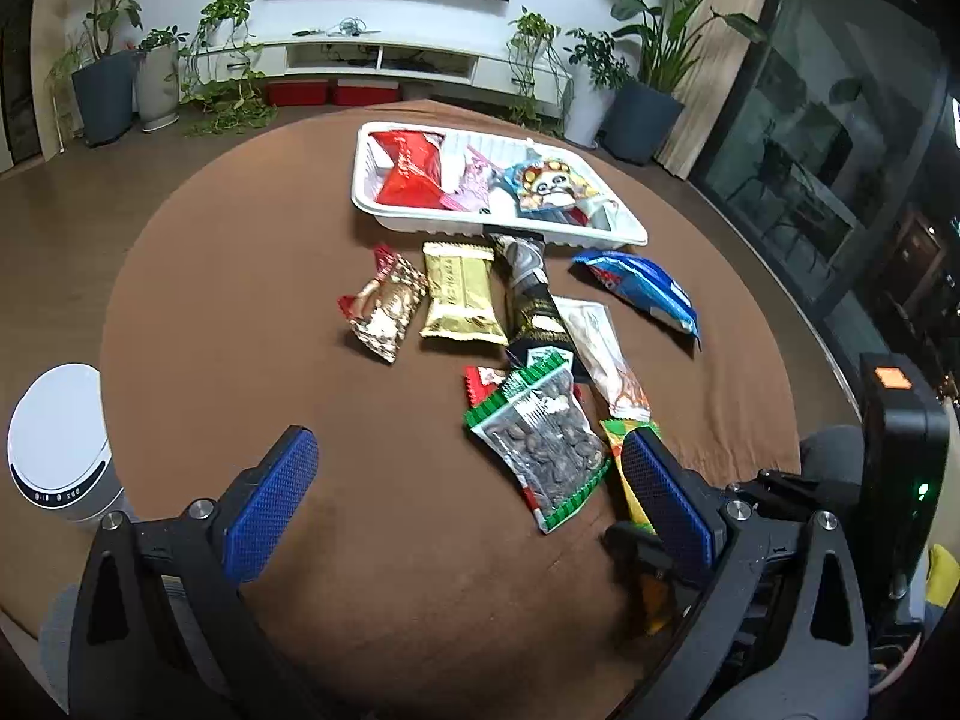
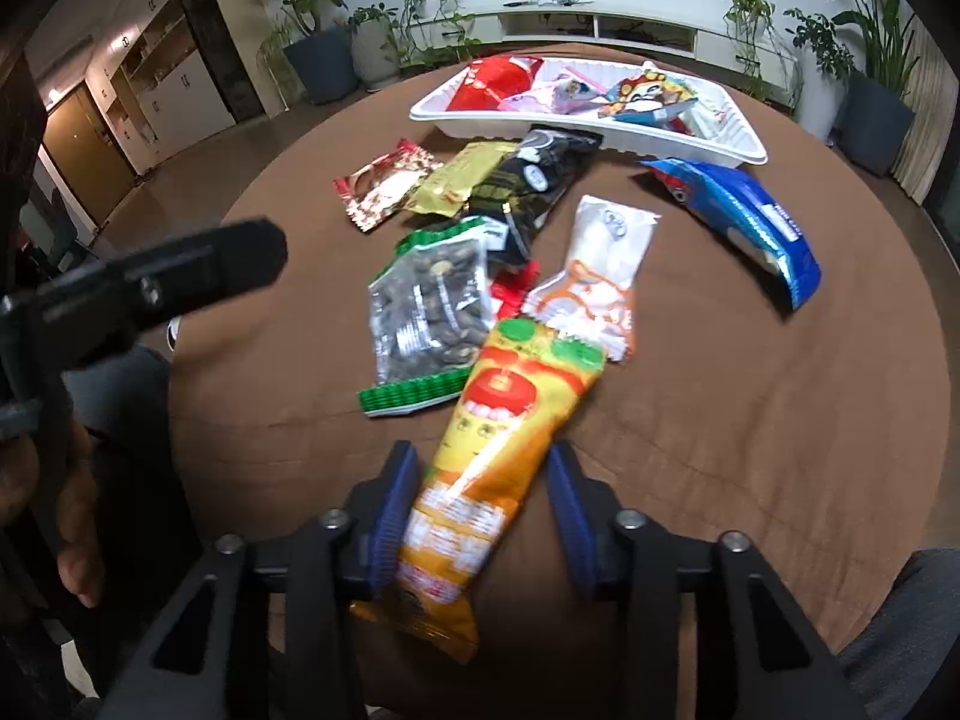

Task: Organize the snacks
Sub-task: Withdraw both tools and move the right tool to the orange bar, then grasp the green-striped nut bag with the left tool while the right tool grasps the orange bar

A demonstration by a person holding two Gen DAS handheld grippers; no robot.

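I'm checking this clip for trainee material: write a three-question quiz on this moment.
1. True or false: the left gripper holds a snack.
2. Which packet lies between the right gripper's fingers? A) blue packet B) yellow-orange packet C) gold packet
3. Fill in: the white tray already holds ____ snacks.

Key:
1. False; its fingers are spread over bare cloth.
2. B, the yellow-orange packet; the fingers flank it with gaps.
3. Several, including a red packet.
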